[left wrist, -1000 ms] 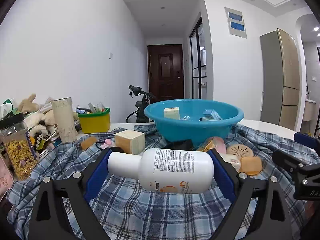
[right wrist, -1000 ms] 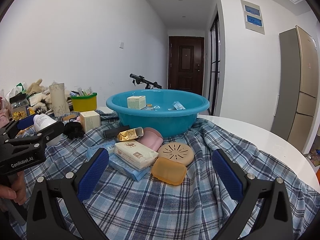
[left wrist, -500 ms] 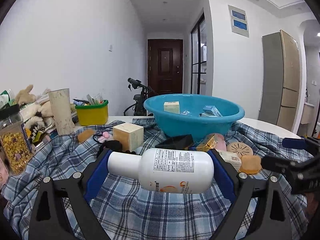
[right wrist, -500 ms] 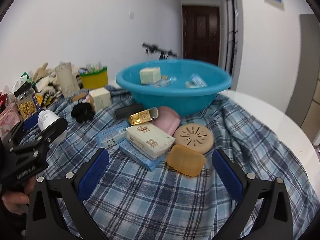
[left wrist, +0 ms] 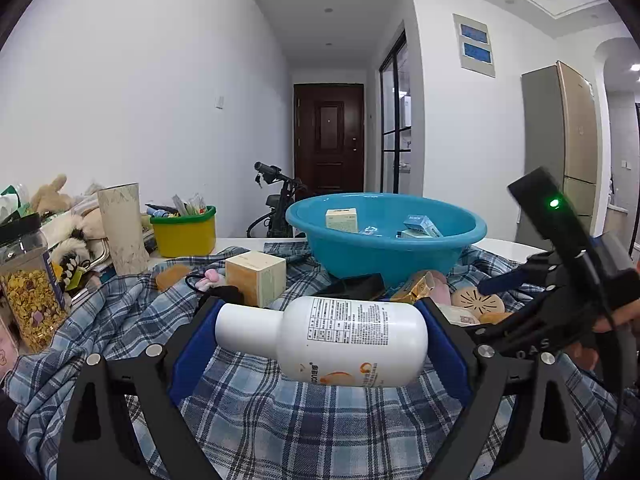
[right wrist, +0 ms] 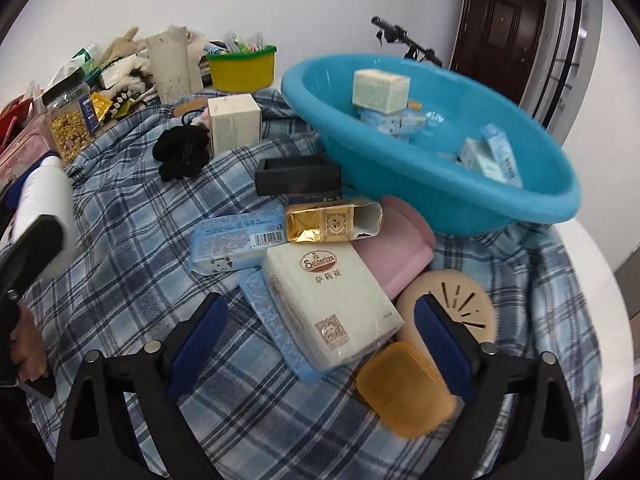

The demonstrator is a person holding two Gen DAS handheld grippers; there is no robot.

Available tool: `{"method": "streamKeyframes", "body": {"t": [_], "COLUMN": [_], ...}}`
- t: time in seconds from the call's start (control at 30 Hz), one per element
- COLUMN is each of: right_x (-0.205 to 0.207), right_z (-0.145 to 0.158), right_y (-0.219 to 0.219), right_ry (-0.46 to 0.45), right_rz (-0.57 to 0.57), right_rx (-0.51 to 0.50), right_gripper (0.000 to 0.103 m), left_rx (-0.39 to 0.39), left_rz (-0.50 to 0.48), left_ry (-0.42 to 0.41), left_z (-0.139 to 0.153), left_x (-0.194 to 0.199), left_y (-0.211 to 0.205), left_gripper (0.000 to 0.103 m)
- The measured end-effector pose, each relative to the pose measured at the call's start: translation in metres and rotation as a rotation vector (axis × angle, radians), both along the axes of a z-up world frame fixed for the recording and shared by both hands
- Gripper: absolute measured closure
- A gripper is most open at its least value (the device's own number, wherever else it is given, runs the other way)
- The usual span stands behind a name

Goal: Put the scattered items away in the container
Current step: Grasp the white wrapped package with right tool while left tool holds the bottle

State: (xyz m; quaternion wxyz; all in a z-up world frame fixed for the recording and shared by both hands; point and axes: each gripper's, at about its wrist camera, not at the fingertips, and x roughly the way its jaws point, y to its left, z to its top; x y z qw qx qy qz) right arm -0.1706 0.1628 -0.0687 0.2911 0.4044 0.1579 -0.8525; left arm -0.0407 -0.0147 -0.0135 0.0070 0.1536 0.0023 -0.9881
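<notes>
Plainly the blue basin (right wrist: 460, 184) is the landmark here, a wide stiff plastic bowl that sits on the checked cloth (right wrist: 132, 240) and already holds a few small boxes. The largest loose thing is the white bottle (left wrist: 332, 340), which hangs nearer the camera than the basin, clear of the cloth, clamped end to end between the pads of the left tool (left wrist: 320, 344). It looks like smooth rigid plastic, likely slippery and moderately heavy if full; held by cap and base it could pivot, so a grip across the belly would probably be surer. Just in front of the basin lies the cream soap pack (right wrist: 332, 304), a firm wrapped block resting on a pale blue pack (right wrist: 276, 328); its long flat sides offer the best hold. The right tool (right wrist: 320, 344) stands spread wide over this pack, with nothing between its pads. Touching the pack's near end is the orange soap bar (right wrist: 404, 388), small, hard and probably slick, best pinched across its short width. The gold carton (right wrist: 332, 224), close against the basin's foot, is open at one end and would crush easily, so it wants a light squeeze. The cloth is soft and rumpled over a white worktop (right wrist: 600, 304), and may drag with anything slid along it. Beyond the basin a hallway runs to a dark door (left wrist: 329, 136)
</notes>
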Motion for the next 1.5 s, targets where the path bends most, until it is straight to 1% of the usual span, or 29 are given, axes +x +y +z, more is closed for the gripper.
{"method": "streamKeyframes", "body": {"t": [0.07,0.13,0.17,0.2,0.23,0.27,0.3,0.33,0.4,0.43,0.6,0.73,0.83,0.87,0.93,1.07,1.17,1.27,1.5], "right_x": [-0.005,-0.012,-0.015,-0.016,-0.016,-0.014,-0.012,-0.009,0.003,0.01,0.052,0.086,0.114,0.121,0.129,0.134,0.129,0.129,0.132], "right_z": [-0.004,-0.009,-0.011,-0.013,-0.014,-0.012,-0.01,-0.008,0.0,0.003,0.02,0.032,0.039,0.039,0.038,0.031,0.027,0.026,0.026], "right_y": [0.0,0.002,0.004,0.006,0.008,0.01,0.012,0.014,0.019,0.02,0.024,0.032,0.037,0.038,0.041,0.044,0.049,0.055,0.055], "right_ry": [-0.014,-0.041,-0.059,-0.074,-0.078,-0.073,-0.069,-0.064,-0.033,-0.015,0.096,0.186,0.307,0.333,0.347,0.386,0.382,0.378,0.391], "right_rz": [0.004,-0.004,-0.011,-0.015,-0.013,-0.017,-0.024,-0.032,-0.046,-0.05,-0.107,-0.2,-0.302,-0.328,-0.356,-0.419,-0.452,-0.461,-0.452], "right_rx": [-0.004,-0.017,-0.028,-0.037,-0.05,-0.06,-0.065,-0.069,-0.078,-0.077,-0.061,-0.129,-0.169,-0.185,-0.207,-0.203,-0.21,-0.227,-0.223], "right_gripper": [0.019,0.032,0.037,0.046,0.057,0.064,0.068,0.069,0.071,0.074,0.079,0.08,0.08,0.08,0.08,0.08,0.08,0.08,0.08], "left_rx": [-0.005,-0.012,-0.012,-0.01,-0.01,-0.009,-0.01,-0.01,-0.011,-0.011,-0.009,-0.009,-0.008,-0.007,-0.007,-0.007,-0.006,-0.005,-0.004], "left_rz": [-0.005,-0.008,-0.008,-0.008,-0.008,-0.009,-0.008,-0.008,-0.008,-0.008,-0.004,0.0,0.002,0.003,0.006,0.009,0.01,0.012,0.012], "left_ry": [-0.001,-0.003,-0.003,-0.002,-0.003,-0.005,-0.007,-0.008,-0.008,-0.008,-0.006,-0.007,-0.005,-0.005,-0.006,-0.005,-0.006,-0.008,-0.006], "left_z": [0.0,0.0,0.0,0.001,0.0,0.0,0.0,0.0,0.0,0.0,0.0,-0.001,-0.001,-0.001,-0.001,-0.001,-0.001,-0.001,-0.001], "left_x": [-0.001,-0.002,-0.002,-0.002,-0.002,-0.002,-0.002,-0.002,-0.002,-0.002,-0.001,-0.002,-0.002,-0.002,-0.002,-0.002,-0.001,-0.001,-0.001], "left_y": [0.0,0.001,0.001,0.001,0.001,0.002,0.002,0.003,0.004,0.004,0.003,0.003,0.002,0.002,0.001,0.0,0.0,-0.001,-0.001], "left_gripper": [0.008,0.008,0.008,0.008,0.008,0.008,0.008,0.008,0.008,0.008,0.008,0.008,0.008,0.008,0.008,0.008,0.008,0.008,0.008]}}
